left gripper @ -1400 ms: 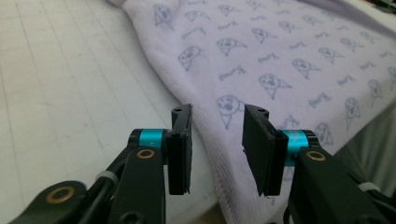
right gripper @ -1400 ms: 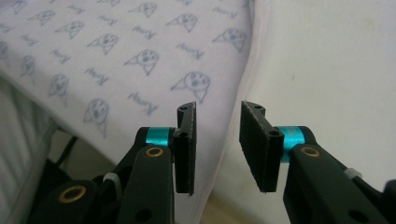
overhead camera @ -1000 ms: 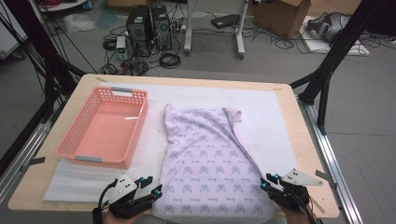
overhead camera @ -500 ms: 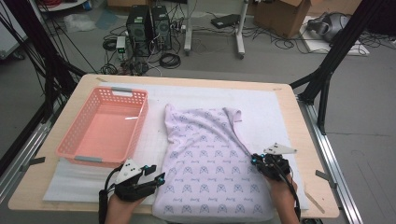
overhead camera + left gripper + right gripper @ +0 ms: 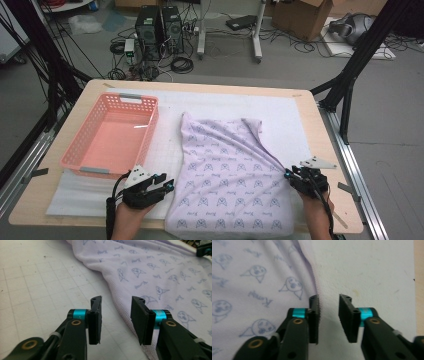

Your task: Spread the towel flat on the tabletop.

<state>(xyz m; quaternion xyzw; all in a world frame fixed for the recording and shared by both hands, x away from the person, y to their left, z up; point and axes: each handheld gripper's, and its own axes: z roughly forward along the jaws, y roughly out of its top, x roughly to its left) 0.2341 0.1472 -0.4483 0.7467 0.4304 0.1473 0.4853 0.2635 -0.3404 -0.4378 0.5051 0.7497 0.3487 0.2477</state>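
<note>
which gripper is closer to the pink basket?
Left. The left gripper sits just below the pink basket's near rim, at the garment's left edge; the right gripper is across the garment at its right edge.

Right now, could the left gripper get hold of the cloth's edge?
Probably yes. The left gripper is open, and the cloth edge lies flat on the mat just ahead of its jaws with nothing in between. The basket sits off to the side, out of the way.
</note>
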